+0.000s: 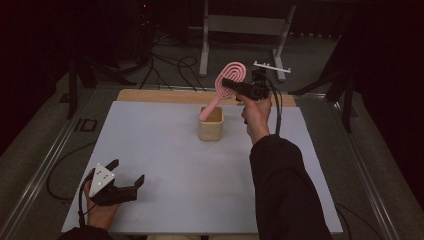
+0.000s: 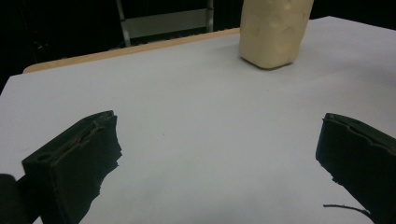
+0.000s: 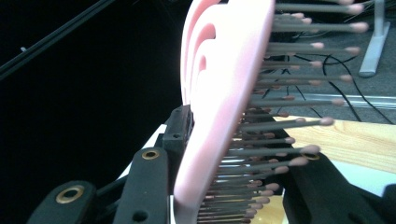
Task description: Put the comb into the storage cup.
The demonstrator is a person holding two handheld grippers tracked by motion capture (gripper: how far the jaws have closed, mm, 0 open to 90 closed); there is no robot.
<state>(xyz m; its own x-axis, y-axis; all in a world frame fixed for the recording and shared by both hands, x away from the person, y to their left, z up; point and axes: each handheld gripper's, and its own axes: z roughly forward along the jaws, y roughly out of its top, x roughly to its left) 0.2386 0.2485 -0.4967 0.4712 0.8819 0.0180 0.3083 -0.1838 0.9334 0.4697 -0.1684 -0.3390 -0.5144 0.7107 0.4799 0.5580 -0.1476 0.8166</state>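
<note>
High view, right tool clamped on pink hairbrush above beige cup, left tool wide open, empty, no legible writing

Open tabletop around lone cup

so the tabletop is a pale grey-white sheet with a strip of bare wood showing at the far edge, and a cream cup sits on it near the back middle
</note>
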